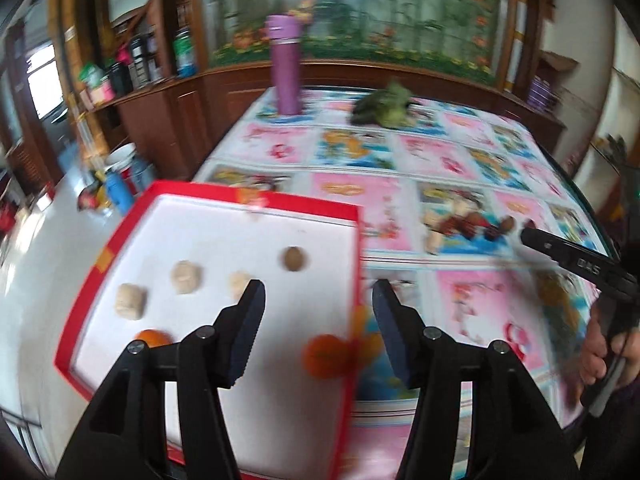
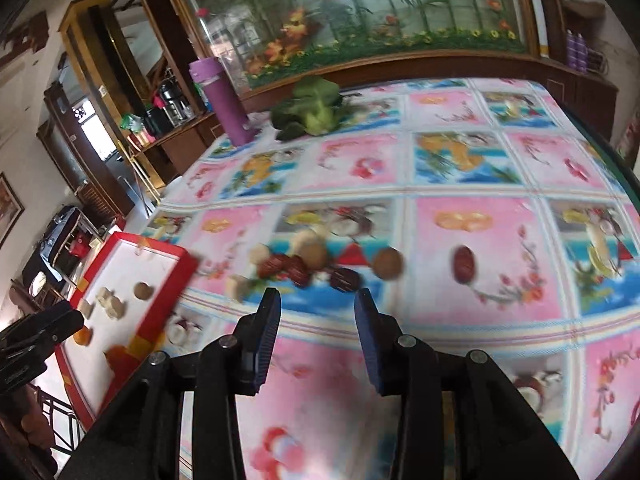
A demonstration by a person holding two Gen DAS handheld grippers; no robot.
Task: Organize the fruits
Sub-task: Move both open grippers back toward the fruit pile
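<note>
Red box (image 1: 224, 196) on the counter (image 2: 460, 184) holds oranges (image 1: 326, 356) and a walnut (image 1: 295, 259) — both hand-held grippers, left (image 1: 318, 296) and right (image 2: 317, 302), gape wide, holding nothing.

Bright daylight shines off the big glass panel with painted flowers (image 1: 352, 12) at the top. Both pictures look smeary and blurry. The edges bend round and turn black in the corners.

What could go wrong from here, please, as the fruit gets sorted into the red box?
1. The orange lies close to the red box's right wall; a nudge could roll it around.
2. The box seems to overhang the table edge, so pressing down there might tip it.
3. The dates and nuts are clustered; the open right gripper may knock neighbours away.
</note>
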